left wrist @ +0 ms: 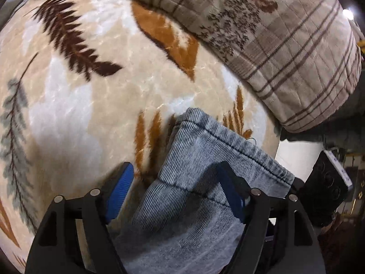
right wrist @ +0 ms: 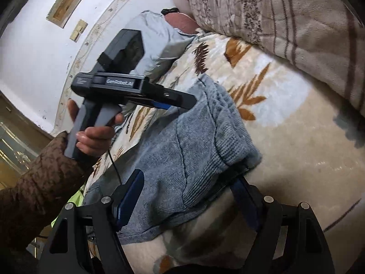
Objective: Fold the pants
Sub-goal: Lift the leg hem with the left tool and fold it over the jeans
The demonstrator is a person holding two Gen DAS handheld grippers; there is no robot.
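The folded grey pants [left wrist: 194,159] lie on the leaf-patterned blanket [left wrist: 91,86], near a striped quilt [left wrist: 285,45]. Both the left gripper [left wrist: 175,182] and right gripper [right wrist: 189,194] stand spread above the cloth, pinching nothing.

Grey-blue ribbed corduroy pants [left wrist: 194,159], matt, soft; cream leaf-patterned plush blanket [left wrist: 79,105], fleecy with slight sheen; beige striped quilted comforter [left wrist: 296,52], stitched cloth; black matt plastic gripper fingers [left wrist: 70,223] with blue ridged pads [left wrist: 121,189]
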